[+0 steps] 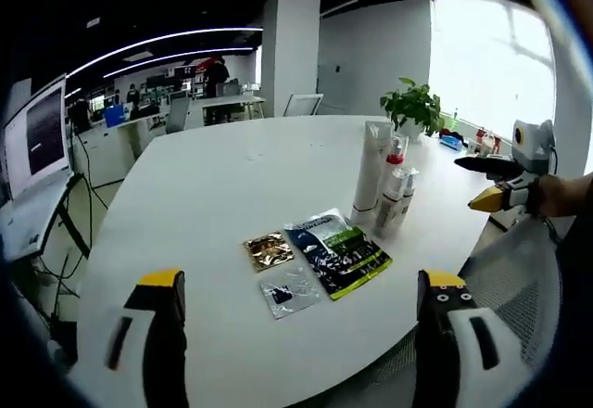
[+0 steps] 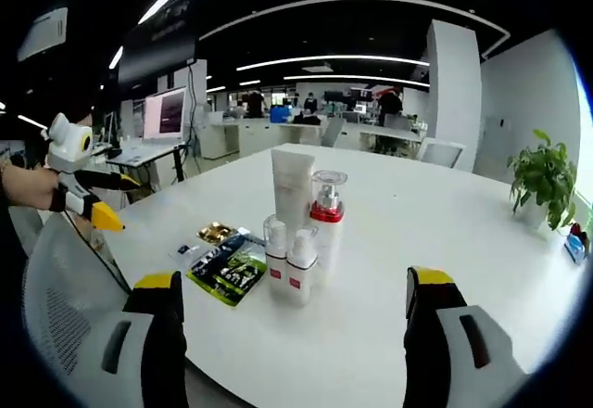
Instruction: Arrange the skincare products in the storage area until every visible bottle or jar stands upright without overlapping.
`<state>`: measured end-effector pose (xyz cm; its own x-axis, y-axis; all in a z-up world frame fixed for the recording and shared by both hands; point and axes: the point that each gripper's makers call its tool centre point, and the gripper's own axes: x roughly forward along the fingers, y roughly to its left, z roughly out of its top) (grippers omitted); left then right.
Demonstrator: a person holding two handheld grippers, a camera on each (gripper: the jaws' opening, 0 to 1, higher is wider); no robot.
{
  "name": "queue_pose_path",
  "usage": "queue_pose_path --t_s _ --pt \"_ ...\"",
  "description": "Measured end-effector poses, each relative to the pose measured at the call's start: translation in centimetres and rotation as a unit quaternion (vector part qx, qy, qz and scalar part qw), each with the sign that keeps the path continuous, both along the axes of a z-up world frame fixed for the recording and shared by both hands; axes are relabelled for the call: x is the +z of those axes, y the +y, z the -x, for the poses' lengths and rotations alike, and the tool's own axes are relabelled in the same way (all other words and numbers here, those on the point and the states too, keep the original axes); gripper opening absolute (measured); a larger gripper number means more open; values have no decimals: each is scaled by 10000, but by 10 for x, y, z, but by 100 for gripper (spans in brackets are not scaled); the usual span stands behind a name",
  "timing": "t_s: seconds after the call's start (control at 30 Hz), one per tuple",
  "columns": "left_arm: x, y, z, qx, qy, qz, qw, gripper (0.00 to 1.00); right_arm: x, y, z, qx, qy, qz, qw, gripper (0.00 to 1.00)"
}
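Note:
Several skincare products stand upright in a tight cluster on the white table (image 1: pixel 204 185): a tall white tube (image 1: pixel 373 167) (image 2: pixel 293 190), a clear-capped bottle with a red collar (image 1: pixel 396 159) (image 2: pixel 327 218), and two small white bottles (image 1: pixel 394 202) (image 2: pixel 287 261) in front of them. Flat sachets lie beside the cluster: a dark green one (image 1: pixel 336 252) (image 2: pixel 229 267), a gold one (image 1: pixel 269 248) (image 2: pixel 217 233) and a clear one (image 1: pixel 289 289) (image 2: pixel 188 255). My left gripper (image 1: pixel 301 334) (image 2: pixel 128 202) is open and off the table's edge. My right gripper (image 2: pixel 292 329) (image 1: pixel 477 183) is open too, short of the bottles.
A potted plant (image 1: pixel 414 107) (image 2: pixel 542 181) stands on the table beyond the products. A grey mesh chair (image 1: pixel 519 269) (image 2: pixel 65 297) sits at the table's edge between the grippers. Desks, monitors and a white pillar (image 1: pixel 289 51) fill the office behind.

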<state>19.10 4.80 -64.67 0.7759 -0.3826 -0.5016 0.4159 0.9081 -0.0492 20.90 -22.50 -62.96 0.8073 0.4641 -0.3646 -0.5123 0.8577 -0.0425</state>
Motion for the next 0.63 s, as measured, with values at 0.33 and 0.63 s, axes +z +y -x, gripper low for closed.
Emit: queue_pose_path --t_s 0.33,0.63 --pt "-4 2 -1 27 38 42 10000 99 -1 -1 -1 -29 19 7 10000 99" --pt "-4 -4 1 -10 72 -8 10000 99 -1 0 -1 -5 31 -17 10000 99"
